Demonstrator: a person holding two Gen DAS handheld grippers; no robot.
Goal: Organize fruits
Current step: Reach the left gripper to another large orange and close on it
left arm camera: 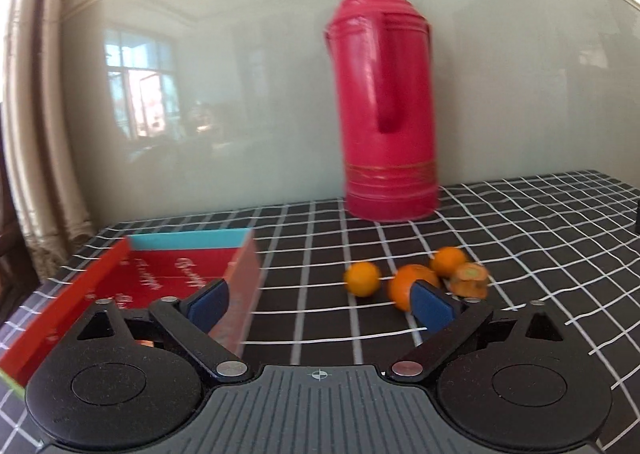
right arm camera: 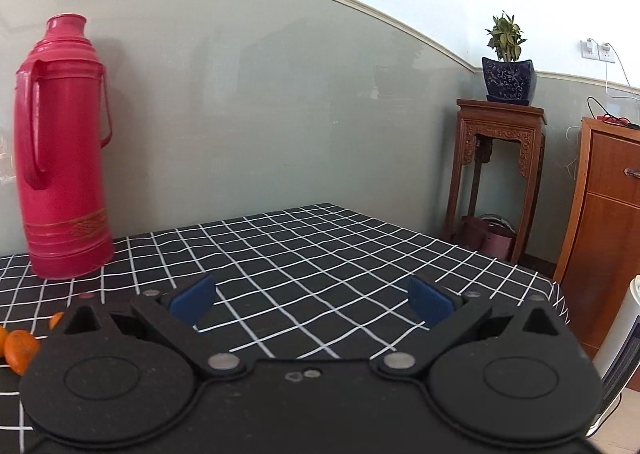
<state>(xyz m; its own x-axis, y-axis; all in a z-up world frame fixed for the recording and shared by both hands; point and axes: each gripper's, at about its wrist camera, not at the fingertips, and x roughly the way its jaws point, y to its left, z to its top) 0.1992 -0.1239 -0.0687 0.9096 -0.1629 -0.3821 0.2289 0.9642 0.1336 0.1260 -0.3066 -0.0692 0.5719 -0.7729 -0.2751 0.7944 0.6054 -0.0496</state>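
Both grippers spread wide over the checked cloth, nothing pinched.

Left gripper (left arm camera: 320, 304) jaws apart and empty above the black-and-white tablecloth (left arm camera: 320, 230); open red box (left arm camera: 168, 274) just ahead of the left finger, partly hidden behind it; four orange fruits (left arm camera: 416, 278) clustered just ahead of the right finger, one partly covered by its blue pad (left arm camera: 432, 306), one with a green-brown stem end facing up. Red thermos (left arm camera: 386, 102) upright farther ahead, near the wall. Right gripper (right arm camera: 312, 304) equally wide, empty, pointing over bare cloth; same thermos far to its left, fruit pieces (right arm camera: 20, 348) at its lower left edge, well aside from the fingers.
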